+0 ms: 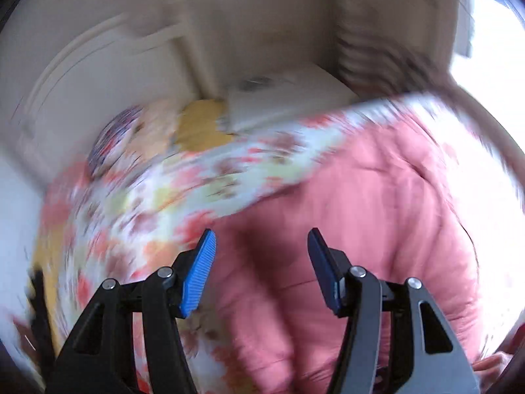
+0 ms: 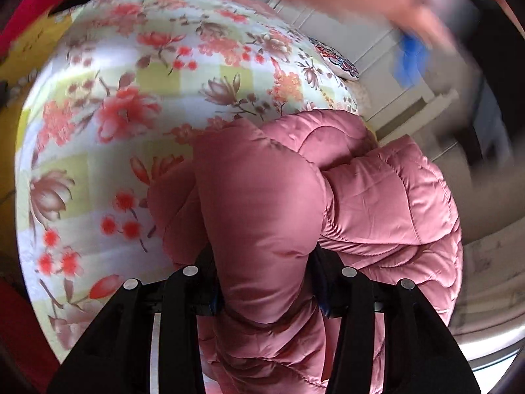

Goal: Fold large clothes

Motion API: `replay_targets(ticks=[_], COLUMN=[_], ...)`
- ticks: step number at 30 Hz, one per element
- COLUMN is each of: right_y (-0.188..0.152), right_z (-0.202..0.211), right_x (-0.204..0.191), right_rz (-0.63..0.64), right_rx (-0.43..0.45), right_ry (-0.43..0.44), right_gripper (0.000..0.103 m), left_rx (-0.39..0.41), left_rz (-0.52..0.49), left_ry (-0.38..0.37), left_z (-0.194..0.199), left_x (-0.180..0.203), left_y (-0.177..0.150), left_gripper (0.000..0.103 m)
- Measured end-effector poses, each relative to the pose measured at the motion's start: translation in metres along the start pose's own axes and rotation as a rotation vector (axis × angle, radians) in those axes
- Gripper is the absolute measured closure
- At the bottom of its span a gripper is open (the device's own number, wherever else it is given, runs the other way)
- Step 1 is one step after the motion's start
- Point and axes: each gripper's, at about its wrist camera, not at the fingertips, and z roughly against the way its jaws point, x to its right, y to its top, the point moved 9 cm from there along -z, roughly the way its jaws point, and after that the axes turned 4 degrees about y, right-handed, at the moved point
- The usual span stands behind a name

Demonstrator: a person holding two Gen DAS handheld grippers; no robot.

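A pink quilted puffer jacket point(image 2: 377, 197) lies on a floral bedspread point(image 2: 131, 105). My right gripper point(image 2: 265, 282) is shut on a thick padded fold of the jacket point(image 2: 259, 203), which bulges up between the jaws and hides the pads. In the left wrist view the jacket point(image 1: 361, 213) fills the lower right, blurred by motion. My left gripper point(image 1: 261, 252) is open and empty above the jacket, its blue pads point(image 1: 198, 272) wide apart. The left gripper and hand also show in the right wrist view as a blur at the top right point(image 2: 410, 55).
The floral bedspread point(image 1: 147, 190) covers a bed next to a white panelled wall point(image 1: 82, 92). A patterned cushion point(image 2: 338, 60) and a yellow cloth point(image 1: 200, 124) lie at the bed's far end. A bright window point(image 1: 492, 49) is at the right.
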Motion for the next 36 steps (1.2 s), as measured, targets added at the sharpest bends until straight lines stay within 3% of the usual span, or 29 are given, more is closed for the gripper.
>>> replay_targets(ticks=[3,8,14,15,16,17,20,24,26,28,32,34,36], right_y=[-0.002,-0.005,-0.004,-0.004,-0.004,-0.004,-0.013,-0.034,-0.045,-0.058,-0.077,-0.086,-0.093], right_z=[-0.001,0.002,0.01,0.016,0.023,0.031,0.076,0.135,0.138,0.129,0.082,0.041,0.002], right_x=[-0.005,-0.001,0.003,0.004,0.003,0.001,0.008,0.074,0.104,0.128,0.14,0.124,0.101], right_rz=[0.04,0.02,-0.058,-0.084,-0.1,-0.118,-0.193,-0.396,-0.474,-0.511,-0.58,-0.596,-0.521], right_rx=[-0.006,0.027,0.111,0.143,0.167,0.191,0.298,0.403,0.374,0.311,0.171,0.081,-0.005], right_ry=[-0.032,-0.009,0.051,0.08,0.121,0.158,0.243,0.312,0.31,0.225,0.151,0.179,0.106], right_gripper=[0.056,0.056,0.052,0.042,0.023,0.02,0.02,0.02,0.02,0.02,0.023,0.022,0.019], left_rx=[-0.004,-0.041,-0.101,-0.098,-0.091,-0.083,-0.067,-0.023,-0.011,-0.001,0.007,0.011,0.009], left_rz=[-0.175,-0.263,-0.191,-0.182,-0.171,-0.142,-0.088,-0.061,-0.051,-0.041,-0.028,-0.025,-0.021], left_ry=[0.09,0.159,0.154,0.155,0.15,0.131,0.1,0.084,0.074,0.06,0.045,0.042,0.044], left_z=[-0.012,-0.046,-0.078,-0.081,-0.082,-0.082,-0.083,-0.082,-0.083,-0.084,-0.085,-0.087,-0.09], left_x=[0.037,0.038,0.019,0.017,0.014,0.01,0.001,0.0,-0.001,-0.002,-0.002,-0.003,-0.005], left_y=[0.005,-0.003,-0.03,-0.036,-0.039,-0.044,-0.049,-0.053,-0.053,-0.053,-0.054,-0.054,-0.056], left_gripper=[0.045,0.044,0.043,0.043,0.043,0.043,0.043,0.043,0.043,0.043,0.043,0.043,0.043])
